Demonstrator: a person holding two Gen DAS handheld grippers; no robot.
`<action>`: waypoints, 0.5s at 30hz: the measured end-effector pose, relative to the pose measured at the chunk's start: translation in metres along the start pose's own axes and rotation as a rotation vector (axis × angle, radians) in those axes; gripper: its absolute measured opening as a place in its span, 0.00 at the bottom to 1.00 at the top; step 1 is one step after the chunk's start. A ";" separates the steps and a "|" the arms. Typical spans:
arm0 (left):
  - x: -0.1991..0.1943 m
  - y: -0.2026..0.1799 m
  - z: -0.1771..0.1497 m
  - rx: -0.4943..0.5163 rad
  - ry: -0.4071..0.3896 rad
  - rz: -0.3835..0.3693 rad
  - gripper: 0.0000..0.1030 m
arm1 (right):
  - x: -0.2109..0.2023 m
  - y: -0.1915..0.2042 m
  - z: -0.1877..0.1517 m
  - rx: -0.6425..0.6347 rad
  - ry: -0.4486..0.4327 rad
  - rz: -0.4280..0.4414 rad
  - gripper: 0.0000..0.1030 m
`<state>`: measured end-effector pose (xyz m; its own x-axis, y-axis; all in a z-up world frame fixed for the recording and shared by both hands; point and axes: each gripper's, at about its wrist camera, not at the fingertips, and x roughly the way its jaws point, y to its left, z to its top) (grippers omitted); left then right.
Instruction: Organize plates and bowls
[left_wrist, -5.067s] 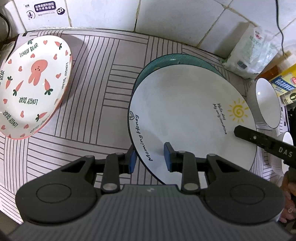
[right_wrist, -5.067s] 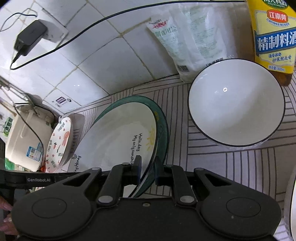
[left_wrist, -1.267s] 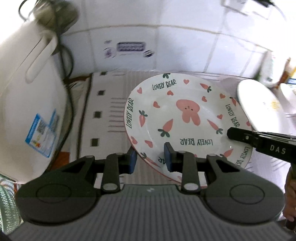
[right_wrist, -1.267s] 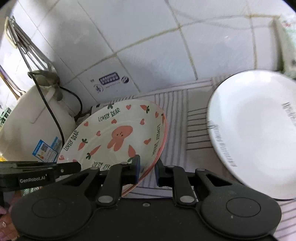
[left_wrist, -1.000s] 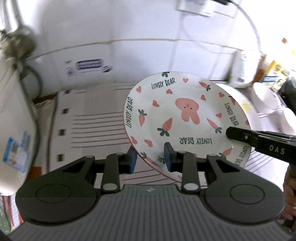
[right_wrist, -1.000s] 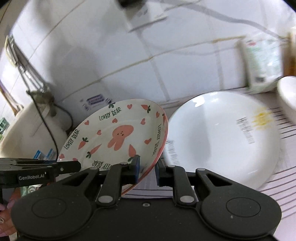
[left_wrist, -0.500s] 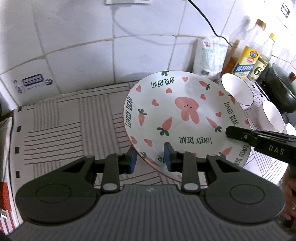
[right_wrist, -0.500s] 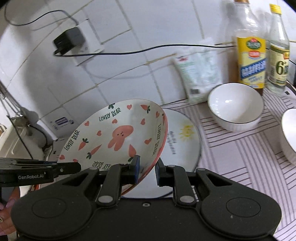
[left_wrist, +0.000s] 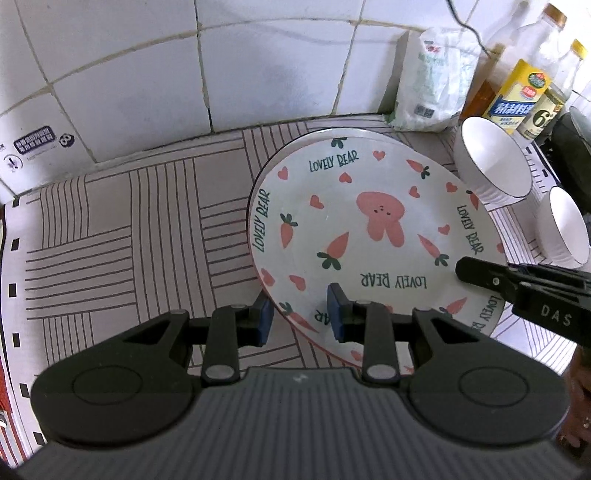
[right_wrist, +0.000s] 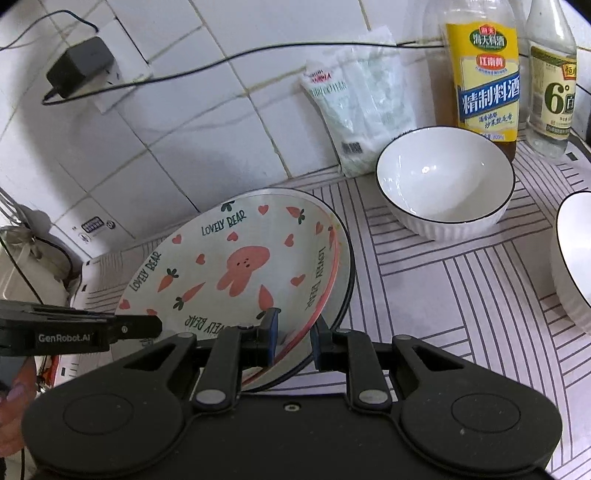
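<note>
The left hand-held gripper and right hand-held gripper are each pinching the bunny plate by opposite rim edges, over a white plate lying on the striped surface; two white bowls are sitting beyond.

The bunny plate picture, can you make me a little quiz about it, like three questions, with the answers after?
1. True or false: both grippers hold the bunny plate by its rim.
2. What lies right under the bunny plate? A) a white plate with a dark rim B) a pot lid C) a chopping board
3. Fill in: the words printed around the bunny plate read "LOVELY ____".

Key
1. True. The left gripper pinches one edge and the right gripper pinches the opposite edge.
2. A. Its dark rim peeks out beside the bunny plate.
3. BEAR.
</note>
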<state>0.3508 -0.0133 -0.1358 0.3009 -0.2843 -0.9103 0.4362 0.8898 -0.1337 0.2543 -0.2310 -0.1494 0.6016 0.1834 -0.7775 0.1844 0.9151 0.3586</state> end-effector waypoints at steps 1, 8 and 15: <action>0.003 -0.001 0.002 -0.007 0.011 0.001 0.28 | 0.001 0.000 0.001 -0.003 0.007 -0.002 0.23; 0.009 0.006 0.008 -0.090 0.061 0.006 0.28 | 0.004 0.013 0.012 -0.022 0.071 -0.028 0.23; 0.015 0.004 0.009 -0.082 0.074 0.018 0.28 | 0.013 0.037 0.019 -0.043 0.169 -0.159 0.32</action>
<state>0.3647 -0.0176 -0.1467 0.2431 -0.2438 -0.9389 0.3600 0.9215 -0.1461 0.2841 -0.2021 -0.1365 0.4283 0.0895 -0.8992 0.2308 0.9513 0.2046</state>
